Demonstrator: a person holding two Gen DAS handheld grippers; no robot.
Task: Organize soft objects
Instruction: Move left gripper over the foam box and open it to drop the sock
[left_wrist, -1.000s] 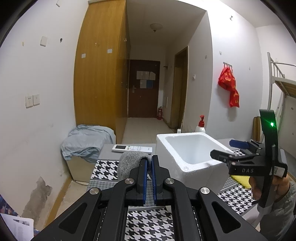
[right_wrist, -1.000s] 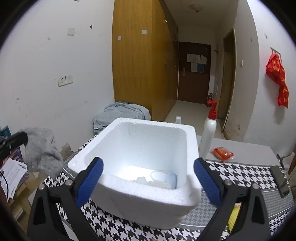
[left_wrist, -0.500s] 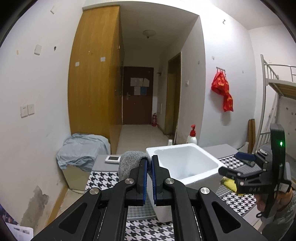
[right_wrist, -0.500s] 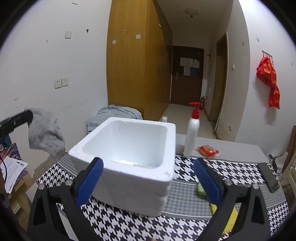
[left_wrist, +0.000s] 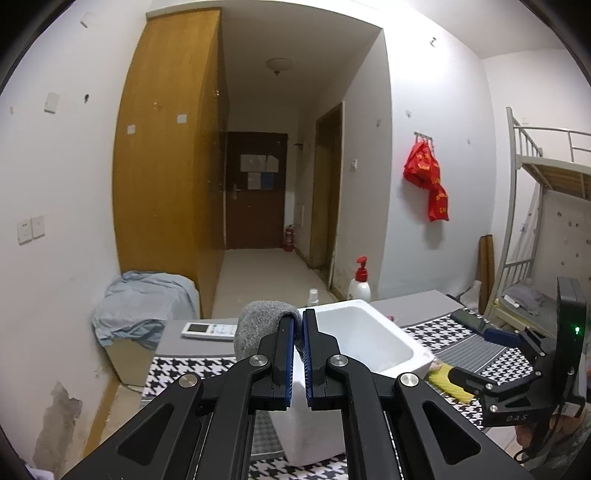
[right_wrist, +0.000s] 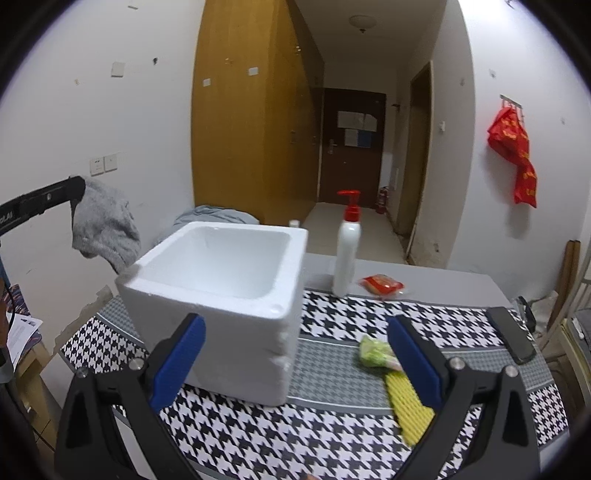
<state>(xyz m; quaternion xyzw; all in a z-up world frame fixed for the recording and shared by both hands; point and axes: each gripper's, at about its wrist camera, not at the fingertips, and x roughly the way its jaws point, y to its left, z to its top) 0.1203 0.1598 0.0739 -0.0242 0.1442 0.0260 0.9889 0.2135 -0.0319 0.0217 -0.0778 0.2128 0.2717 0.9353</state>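
My left gripper (left_wrist: 298, 325) is shut on a grey woolly cloth (left_wrist: 258, 323) and holds it in the air, left of and above the white foam box (left_wrist: 364, 339). In the right wrist view the cloth (right_wrist: 105, 225) hangs from the left gripper's fingertips (right_wrist: 72, 188) beside the box (right_wrist: 221, 295). My right gripper (right_wrist: 295, 343) is open and empty, raised over the near side of the box. A yellow-and-green soft toy (right_wrist: 399, 384) lies on the houndstooth table cover (right_wrist: 332, 424) right of the box; it also shows in the left wrist view (left_wrist: 447, 382).
A white pump bottle (right_wrist: 347, 251) and a red packet (right_wrist: 382, 285) stand behind the box. A black phone (right_wrist: 509, 334) lies at the right edge. A remote (left_wrist: 208, 329) lies at the table's far left. A cloth-covered bin (left_wrist: 142, 317) stands by the wall.
Both grippers have pulled back and risen; the box looks smaller and farther. The left gripper lifted the grey cloth higher. The yellow-green toy came into the right wrist view.
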